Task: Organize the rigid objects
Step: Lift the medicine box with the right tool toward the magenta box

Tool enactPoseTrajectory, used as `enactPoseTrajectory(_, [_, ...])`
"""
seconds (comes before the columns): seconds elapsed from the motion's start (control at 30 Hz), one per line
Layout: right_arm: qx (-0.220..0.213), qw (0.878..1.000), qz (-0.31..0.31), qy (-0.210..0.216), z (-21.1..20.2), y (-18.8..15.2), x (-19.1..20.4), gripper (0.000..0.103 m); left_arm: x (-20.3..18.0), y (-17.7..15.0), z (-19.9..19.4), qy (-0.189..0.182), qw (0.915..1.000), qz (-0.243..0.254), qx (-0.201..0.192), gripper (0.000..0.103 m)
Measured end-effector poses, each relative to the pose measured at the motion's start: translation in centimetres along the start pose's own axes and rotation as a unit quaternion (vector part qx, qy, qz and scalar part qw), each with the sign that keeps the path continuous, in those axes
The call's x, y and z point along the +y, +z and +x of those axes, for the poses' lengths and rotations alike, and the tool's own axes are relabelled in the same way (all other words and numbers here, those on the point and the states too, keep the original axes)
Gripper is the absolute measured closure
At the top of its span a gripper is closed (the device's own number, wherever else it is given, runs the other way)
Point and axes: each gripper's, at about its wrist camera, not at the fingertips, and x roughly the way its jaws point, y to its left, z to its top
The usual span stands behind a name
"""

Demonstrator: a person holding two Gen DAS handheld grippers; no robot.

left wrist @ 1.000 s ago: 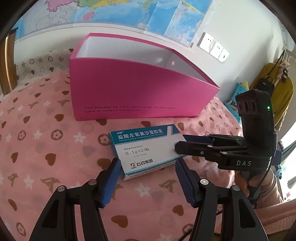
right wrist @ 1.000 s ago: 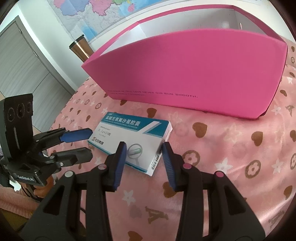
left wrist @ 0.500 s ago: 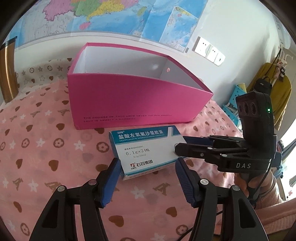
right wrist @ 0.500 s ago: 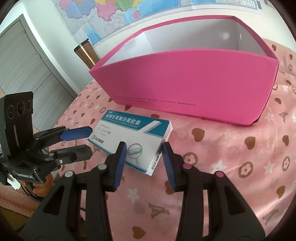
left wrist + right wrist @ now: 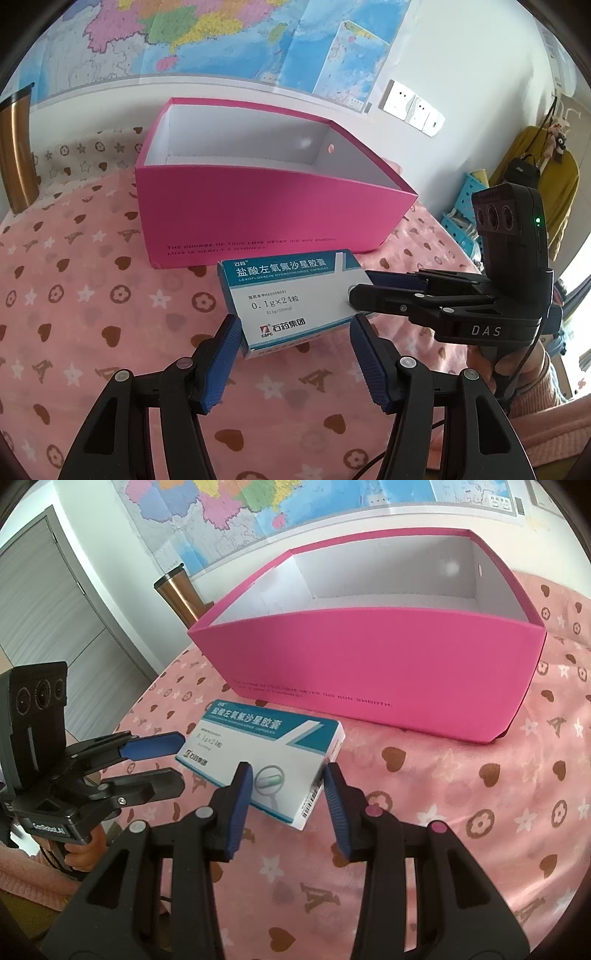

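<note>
A white and teal medicine box (image 5: pixel 288 295) (image 5: pixel 258 753) hangs just above the pink patterned cloth (image 5: pixel 74 295). My left gripper (image 5: pixel 295 321) (image 5: pixel 181 762) is shut on its near left end, blue pads pressing both sides. From the right, my right gripper (image 5: pixel 287 770) (image 5: pixel 360 286) is shut on the barcode end. Right behind it stands an open pink box (image 5: pixel 277 214) (image 5: pixel 388 664). Its white inside shows nothing in it.
A copper tumbler (image 5: pixel 14 155) (image 5: pixel 181 594) stands left of the pink box near the wall. A map (image 5: pixel 221 37) and wall sockets (image 5: pixel 413 107) are behind. Past the table's right edge are a blue crate (image 5: pixel 461 210) and a yellow jacket (image 5: pixel 535 166); a grey door (image 5: pixel 55 609) is at left.
The medicine box has kept its place between both pairs of pads while the cloth pattern slid under it. Both views now look deeper into the pink box.
</note>
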Motion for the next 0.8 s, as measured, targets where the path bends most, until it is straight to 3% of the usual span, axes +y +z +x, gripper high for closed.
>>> enactPoseTrajectory(0.8, [-0.024, 0.999, -0.021, -0.004, -1.0, 1.0, 1.0, 0.060, -0.2, 0.6, -0.8, 0.004, 0.9998, 0.001, -0.022, 0.041])
